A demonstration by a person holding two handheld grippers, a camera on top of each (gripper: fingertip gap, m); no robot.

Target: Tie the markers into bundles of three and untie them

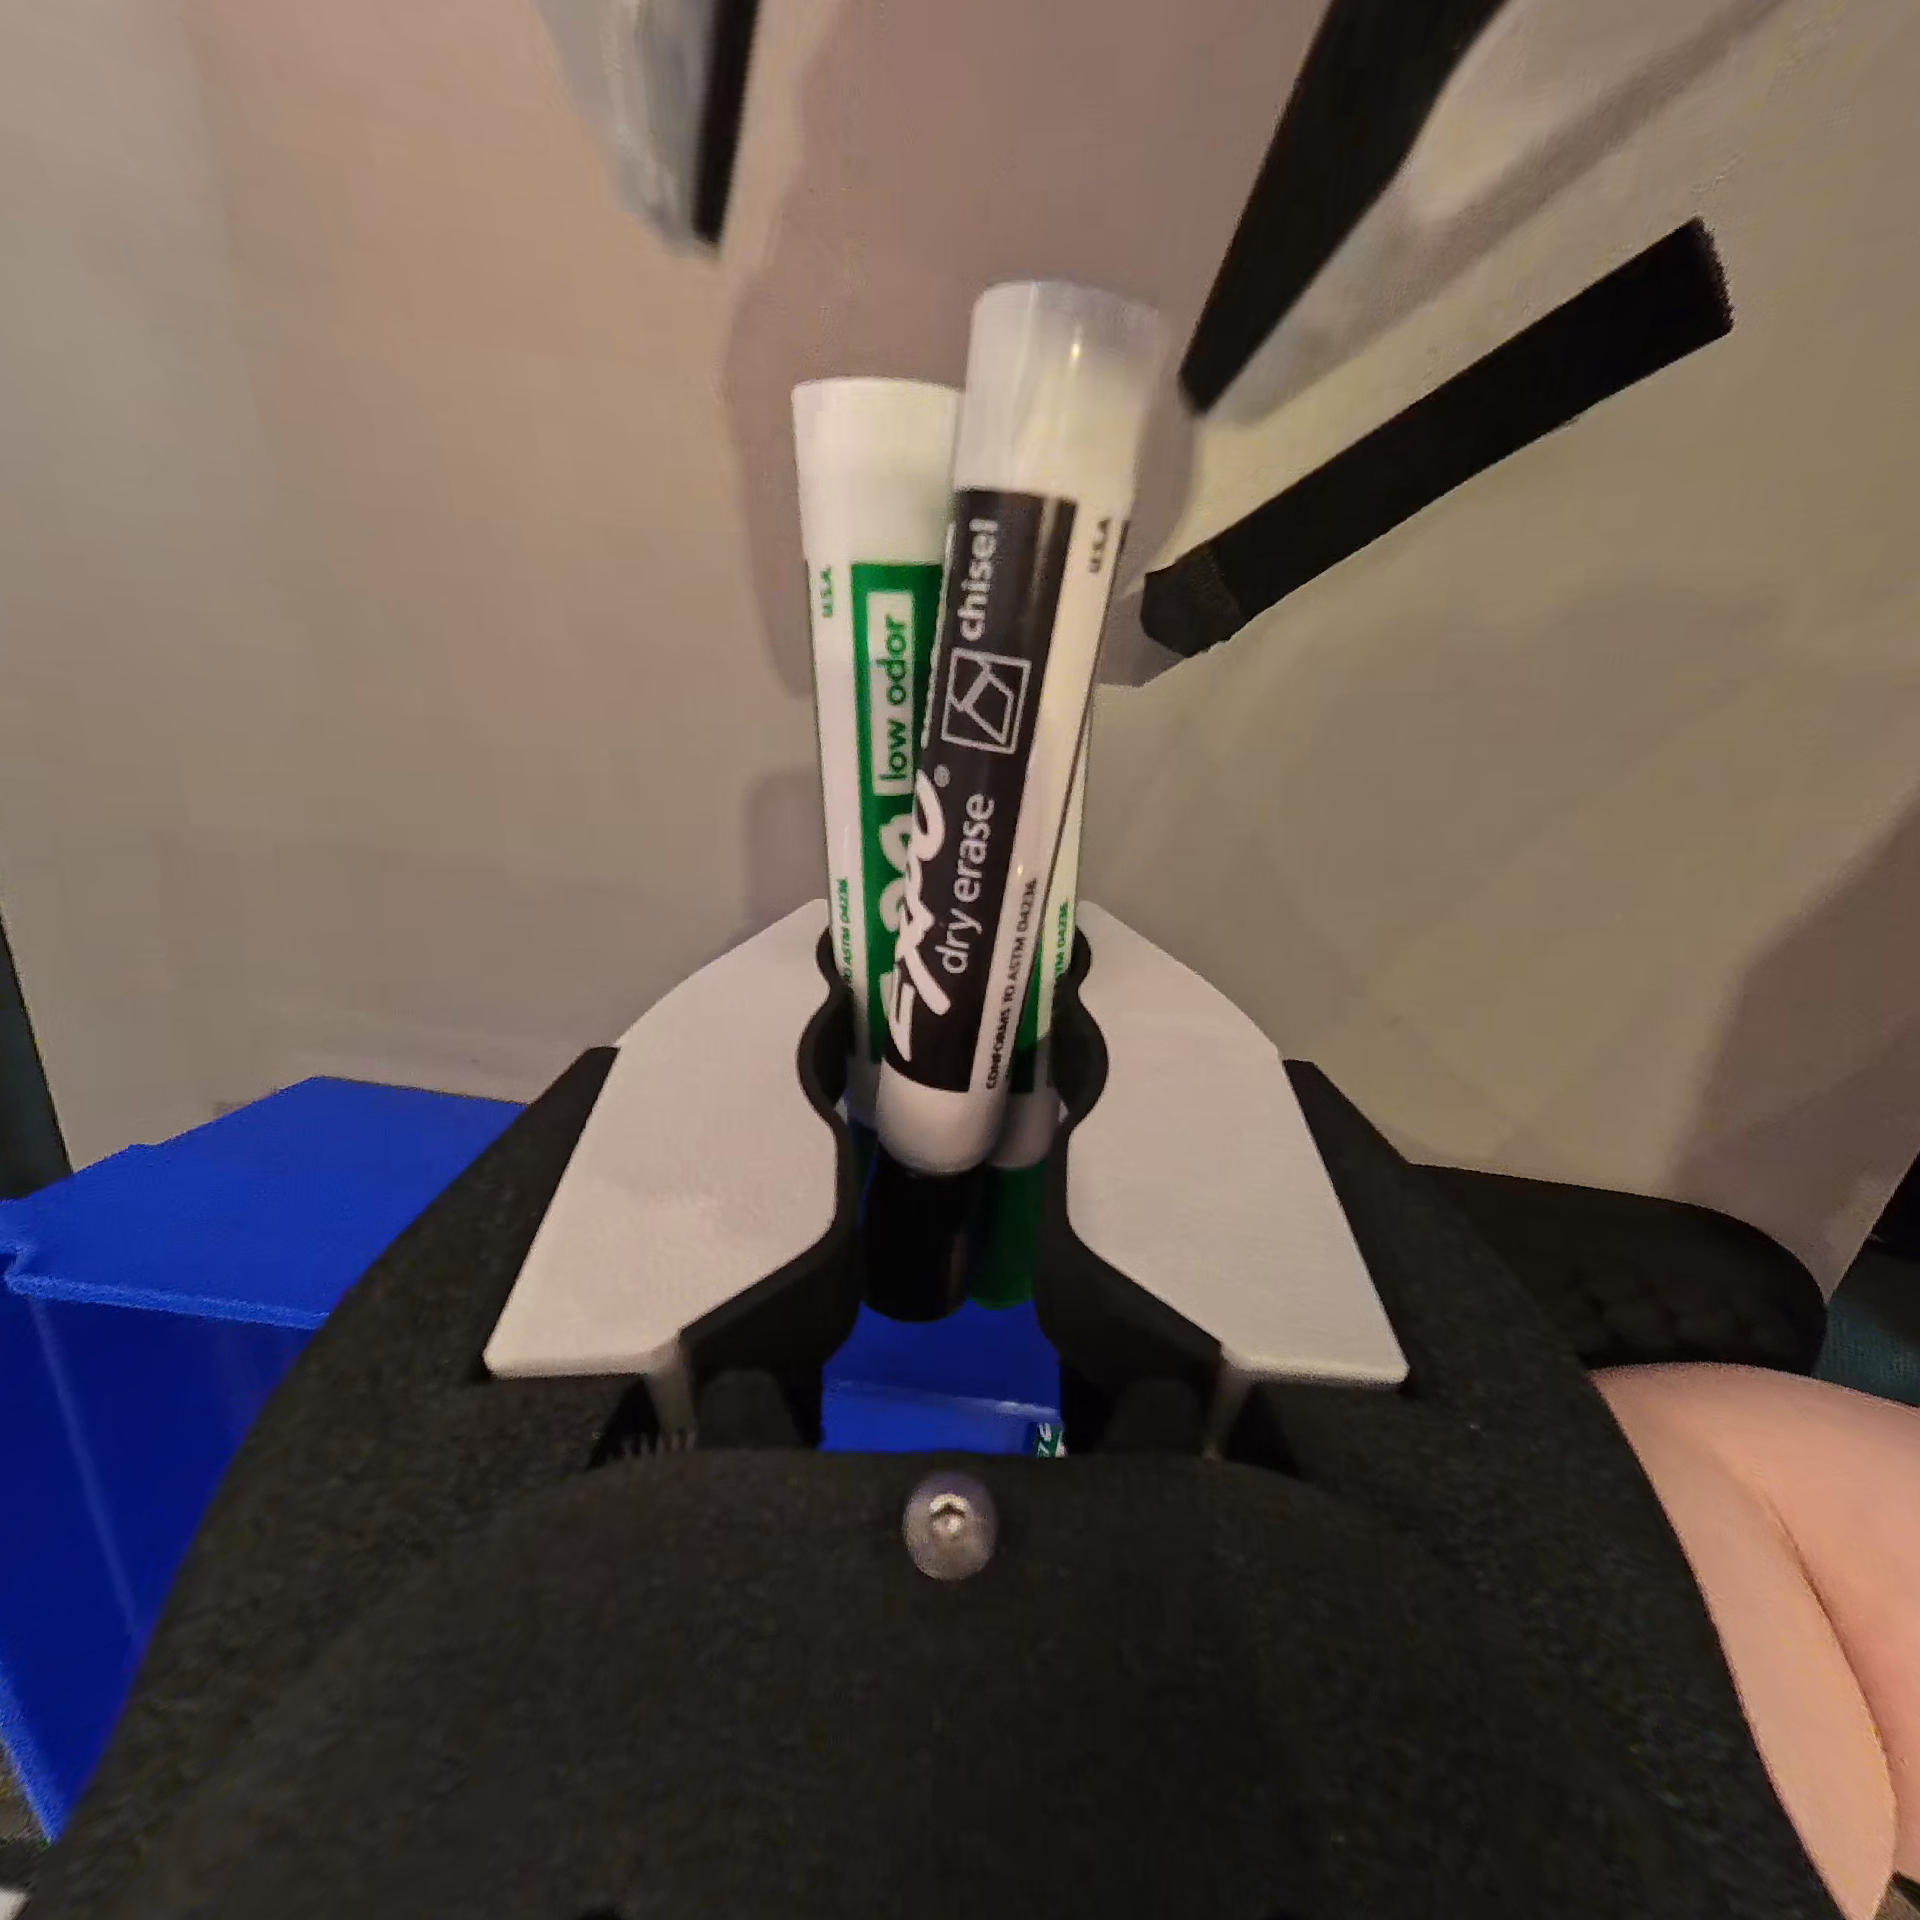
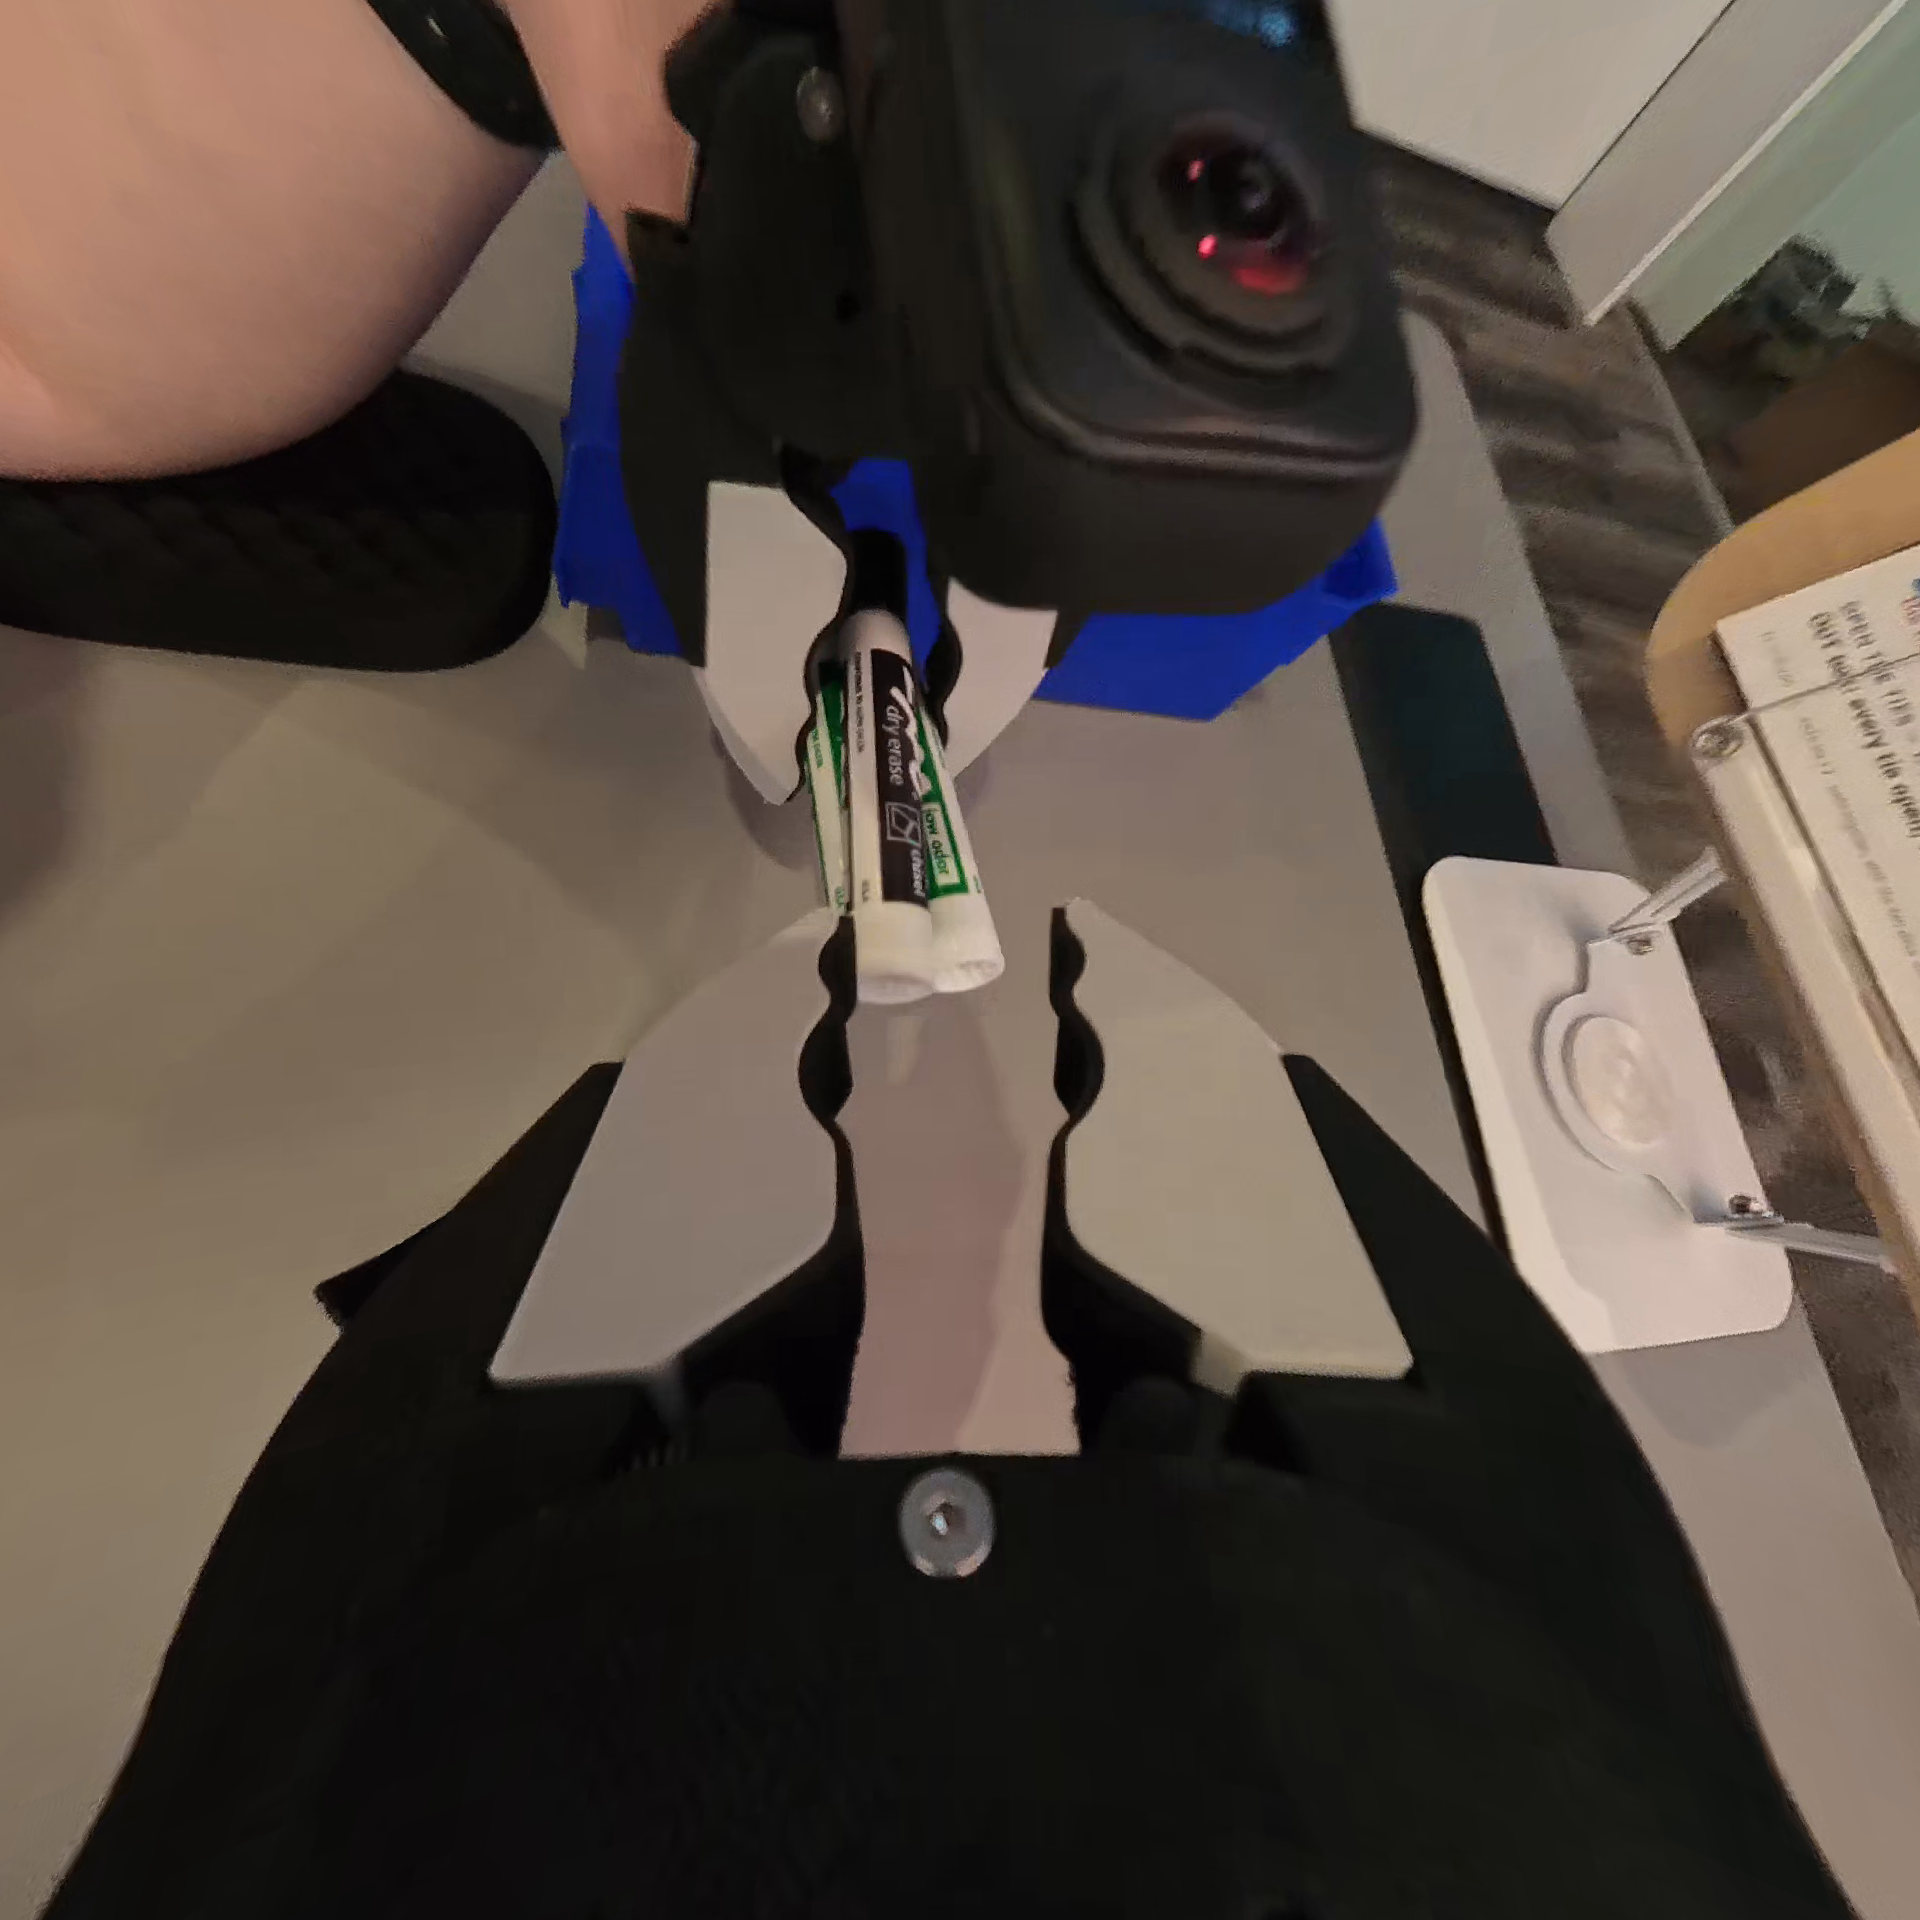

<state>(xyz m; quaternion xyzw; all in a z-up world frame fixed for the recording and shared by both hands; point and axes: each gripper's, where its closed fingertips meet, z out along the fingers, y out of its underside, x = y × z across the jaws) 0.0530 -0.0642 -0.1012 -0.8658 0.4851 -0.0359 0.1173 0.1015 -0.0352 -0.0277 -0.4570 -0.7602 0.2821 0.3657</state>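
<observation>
The left wrist view looks forward along the left gripper [image 1: 951, 997] from just behind its fingers, facing a pale wall, with the marker bundle [image 1: 966, 779] filling the centre at very close range. The right wrist view looks forward and downward along the right gripper [image 2: 951, 966] onto the grey table [image 2: 312, 987]. It faces the left gripper [image 2: 868, 717] head-on, lens toward lens. Both views share the marker bundle [image 2: 904, 831] and the blue bin [image 1: 187, 1299] [image 2: 1195, 655], which lies beyond the bundle in the right view.
</observation>
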